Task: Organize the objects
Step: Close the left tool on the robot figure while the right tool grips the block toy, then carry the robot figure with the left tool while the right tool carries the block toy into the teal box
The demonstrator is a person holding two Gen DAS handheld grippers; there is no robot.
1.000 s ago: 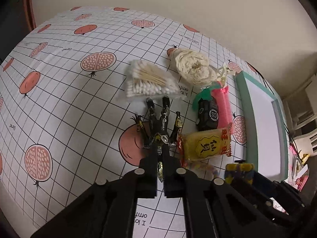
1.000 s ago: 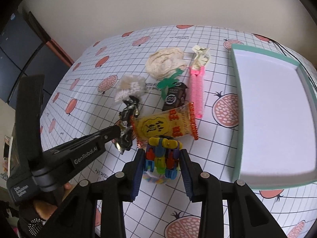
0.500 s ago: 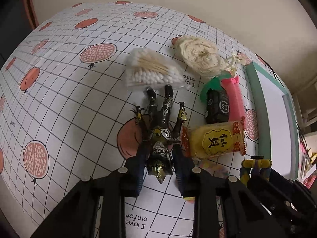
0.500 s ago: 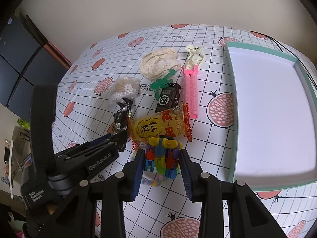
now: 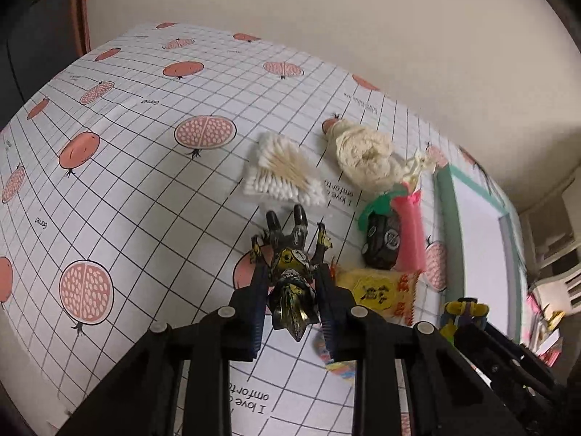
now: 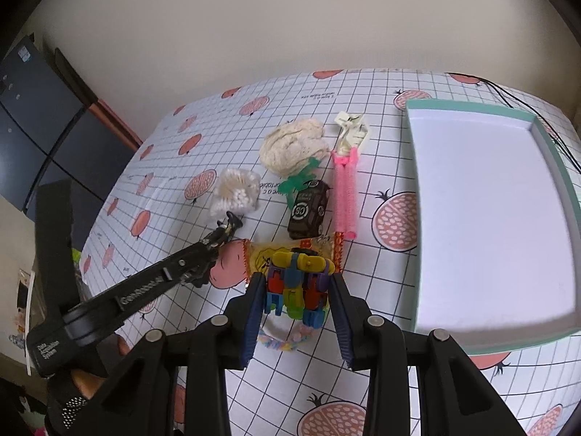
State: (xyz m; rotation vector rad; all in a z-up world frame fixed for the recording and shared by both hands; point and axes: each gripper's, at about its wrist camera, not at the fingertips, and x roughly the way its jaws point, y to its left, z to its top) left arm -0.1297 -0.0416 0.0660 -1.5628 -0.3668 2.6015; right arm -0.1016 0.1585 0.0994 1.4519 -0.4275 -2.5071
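Plain cream wall [image 6: 290, 29] behind table; dark cabinet [image 6: 32, 109] left; white shelving [image 5: 559, 239] far right.

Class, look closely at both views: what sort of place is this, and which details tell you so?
Probably a room in a home: a table under a pomegranate-print tablecloth, household odds and ends such as cotton swabs and a toy car, and a dark cabinet by the wall.

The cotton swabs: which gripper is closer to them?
Left. The left gripper, clamped on the dark figure, sits just short of the cotton swabs; the right gripper is farther, holding the colourful toy.
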